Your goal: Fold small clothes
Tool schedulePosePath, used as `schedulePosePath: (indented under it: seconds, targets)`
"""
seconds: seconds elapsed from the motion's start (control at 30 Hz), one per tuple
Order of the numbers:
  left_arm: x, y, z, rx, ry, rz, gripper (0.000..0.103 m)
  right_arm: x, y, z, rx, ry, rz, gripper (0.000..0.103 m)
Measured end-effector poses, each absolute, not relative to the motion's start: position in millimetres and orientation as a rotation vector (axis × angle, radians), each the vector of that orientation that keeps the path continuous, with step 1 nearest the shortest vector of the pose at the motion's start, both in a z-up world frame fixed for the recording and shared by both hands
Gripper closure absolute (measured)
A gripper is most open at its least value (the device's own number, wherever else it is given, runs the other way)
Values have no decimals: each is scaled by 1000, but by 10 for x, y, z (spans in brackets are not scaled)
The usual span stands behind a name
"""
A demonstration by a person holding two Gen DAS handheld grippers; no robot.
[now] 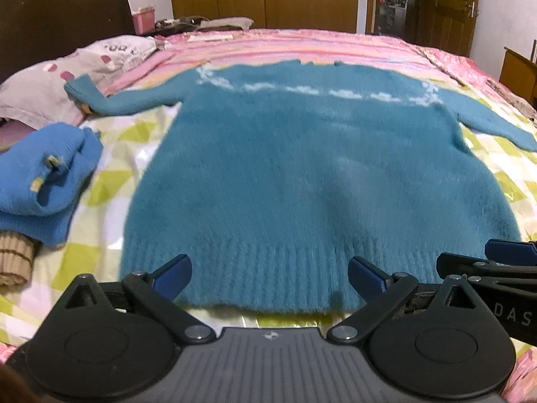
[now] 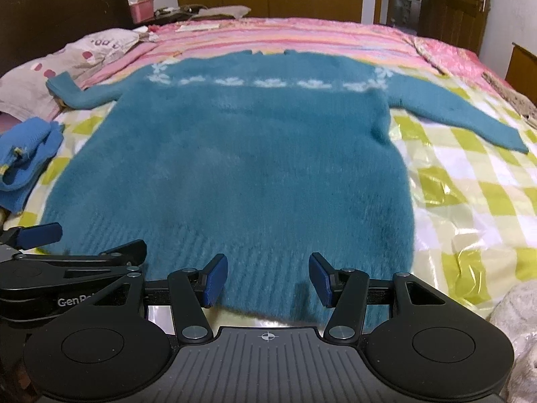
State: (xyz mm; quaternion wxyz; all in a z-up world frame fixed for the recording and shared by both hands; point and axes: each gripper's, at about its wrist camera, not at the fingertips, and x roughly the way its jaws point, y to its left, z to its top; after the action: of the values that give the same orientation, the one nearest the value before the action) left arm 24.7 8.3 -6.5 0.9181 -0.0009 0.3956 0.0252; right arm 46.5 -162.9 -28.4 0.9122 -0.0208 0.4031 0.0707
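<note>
A teal knit sweater (image 1: 302,168) with a white flower band lies flat on the bed, sleeves spread to both sides, ribbed hem nearest me; it also shows in the right wrist view (image 2: 235,168). My left gripper (image 1: 270,277) is open and empty, hovering at the hem's left part. My right gripper (image 2: 267,280) is open and empty, at the hem's right part. The right gripper shows at the right edge of the left wrist view (image 1: 496,262), and the left gripper at the left edge of the right wrist view (image 2: 43,238).
A folded blue knit garment (image 1: 43,178) lies left of the sweater, with a beige ribbed piece (image 1: 13,258) below it. Pillows (image 1: 50,77) and a dark headboard (image 1: 60,10) are at far left. The bed has a yellow-checked sheet (image 2: 470,194) and pink striped quilt (image 2: 302,37).
</note>
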Motion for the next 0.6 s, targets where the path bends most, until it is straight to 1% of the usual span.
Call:
schedulePosePath:
  seconds: [0.3,0.6]
  targets:
    - [264,32,86,47,755,74,0,507,-1629,-149,-61,776,142,50]
    - [311,-32,122,72,732,80,0,553,-1647,-109,-76,748,129,50]
